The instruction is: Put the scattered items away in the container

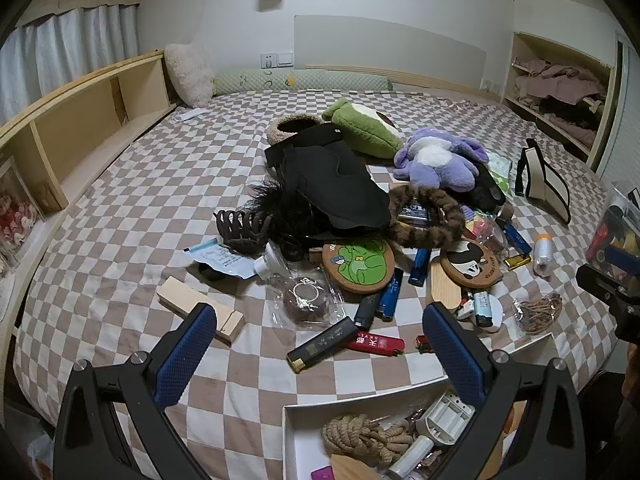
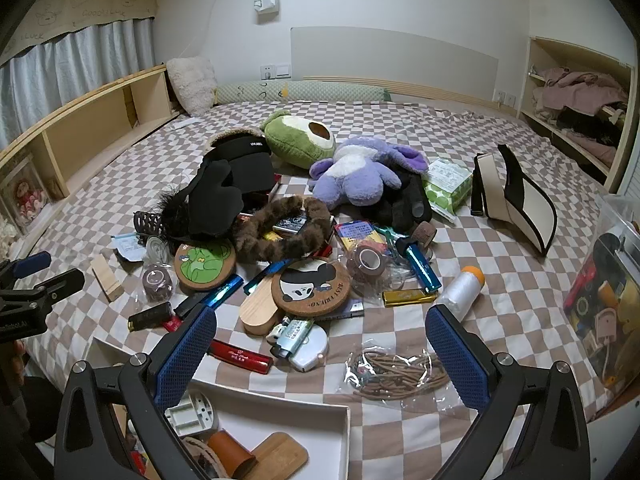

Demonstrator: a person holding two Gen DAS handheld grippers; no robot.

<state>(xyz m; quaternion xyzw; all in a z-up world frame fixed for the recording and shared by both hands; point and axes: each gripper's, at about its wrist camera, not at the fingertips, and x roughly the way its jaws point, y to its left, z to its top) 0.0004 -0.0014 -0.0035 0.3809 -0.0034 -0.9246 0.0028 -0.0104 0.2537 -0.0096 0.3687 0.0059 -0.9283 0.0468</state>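
Nearest us, the white box already holds a rope knot and a wooden piece, while our left gripper and right gripper both hang spread wide and empty. Just beyond the right gripper lies the red lighter, long axis running left to right. Farther off the pile of coasters and plush toys remains.

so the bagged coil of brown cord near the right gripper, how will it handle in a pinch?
The bagged cord probably behaves floppy: loose loops in crinkled clear plastic. The film looks glossy, so the right gripper may slip or grab only plastic. Likely light, and unlikely to roll.
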